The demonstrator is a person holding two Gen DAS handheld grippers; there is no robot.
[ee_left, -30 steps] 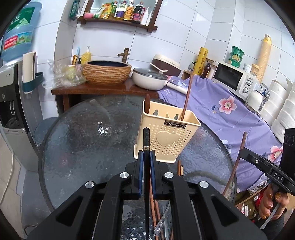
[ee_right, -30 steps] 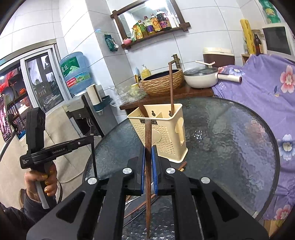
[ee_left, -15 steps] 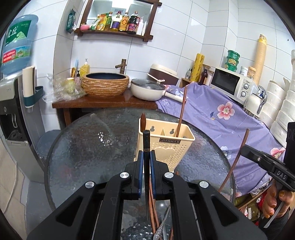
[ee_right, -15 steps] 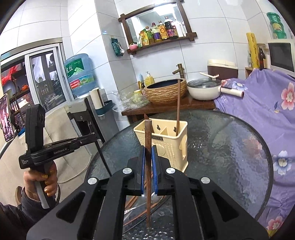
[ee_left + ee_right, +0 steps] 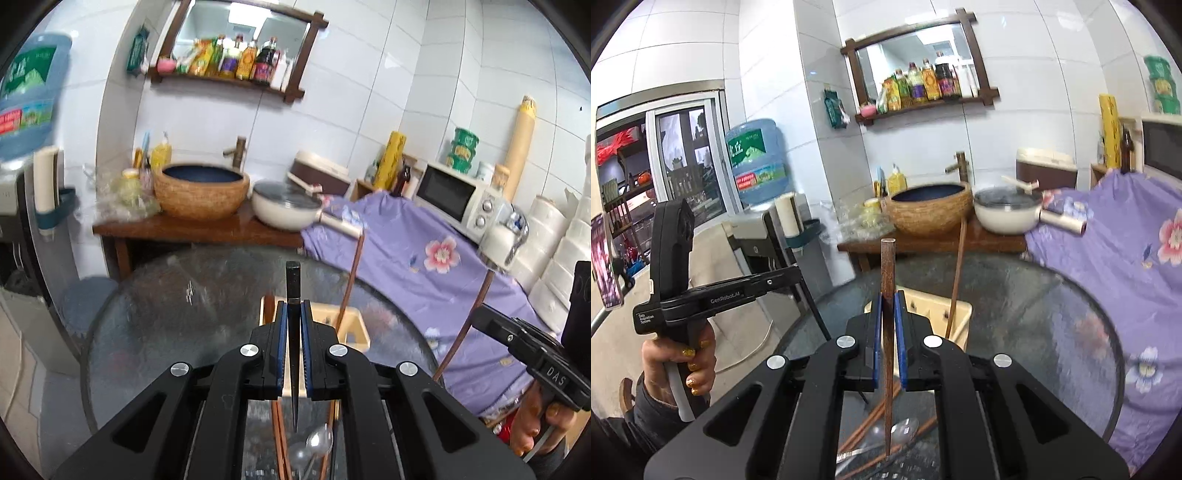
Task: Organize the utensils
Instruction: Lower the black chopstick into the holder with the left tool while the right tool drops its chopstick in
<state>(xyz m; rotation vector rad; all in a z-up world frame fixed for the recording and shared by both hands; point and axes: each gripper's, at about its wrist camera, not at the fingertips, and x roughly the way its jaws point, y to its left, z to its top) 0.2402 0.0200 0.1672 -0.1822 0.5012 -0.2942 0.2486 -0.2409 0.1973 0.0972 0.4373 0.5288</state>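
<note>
left gripper (image 5: 294, 325) clamps black chopstick (image 5: 293, 291) upright – right gripper (image 5: 887, 317) clamps brown chopstick (image 5: 887, 266), both tapered

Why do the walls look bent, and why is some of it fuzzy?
Left wrist view: fisheye lens curves the tiles; the water bottle and glass table smear with motion. Right wrist view: same bending, sharp tongs, blurred pan.

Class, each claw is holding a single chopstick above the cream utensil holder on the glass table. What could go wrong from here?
1. The black chopstick in the left claw is pinched only by narrow blue pads, so it may pivot and miss the perforated cream plastic utensil holder.
2. The brown wooden chopstick in the right claw might strike the one already standing there.
3. The light holder might tip.
</note>
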